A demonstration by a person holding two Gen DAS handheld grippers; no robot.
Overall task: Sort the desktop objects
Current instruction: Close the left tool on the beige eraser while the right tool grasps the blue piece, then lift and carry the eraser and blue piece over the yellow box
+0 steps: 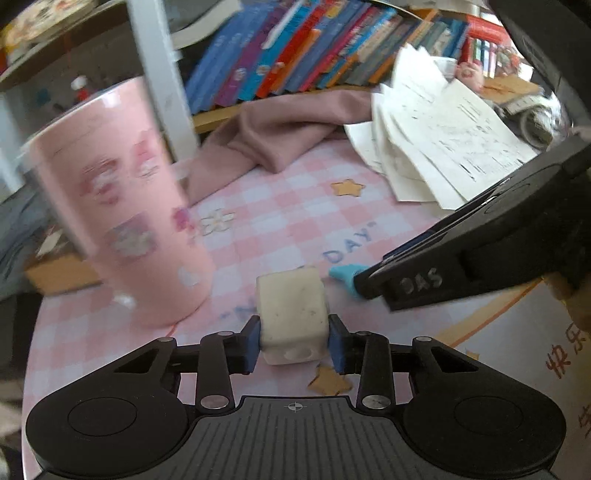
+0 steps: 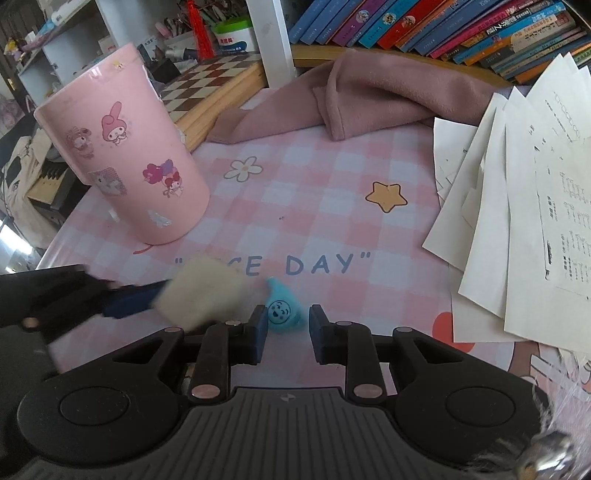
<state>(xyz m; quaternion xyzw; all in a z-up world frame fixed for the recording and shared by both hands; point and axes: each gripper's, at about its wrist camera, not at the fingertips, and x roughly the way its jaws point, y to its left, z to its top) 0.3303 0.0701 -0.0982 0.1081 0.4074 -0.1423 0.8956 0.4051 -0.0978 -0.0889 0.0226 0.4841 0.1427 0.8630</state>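
My left gripper [image 1: 294, 338] is shut on a white block-shaped eraser [image 1: 291, 314] and holds it above the pink checked mat; it shows blurred in the right wrist view [image 2: 203, 295]. A pink sticker-covered cup [image 1: 118, 206] stands upright just to its left, also seen in the right wrist view [image 2: 125, 155]. My right gripper [image 2: 287, 325] is open, its fingers on either side of a small blue drop-shaped eraser with a smiling face [image 2: 282, 308] that lies on the mat. In the left wrist view the blue eraser [image 1: 343, 277] peeks out by the right gripper's tip.
A stack of printed papers [image 2: 524, 206] lies fanned at the right. A crumpled pink cloth [image 2: 351, 99] lies at the back before a row of books [image 2: 443, 26]. A chessboard [image 2: 199, 85] sits behind the cup. The pink checked mat [image 2: 314, 192] covers the desk.
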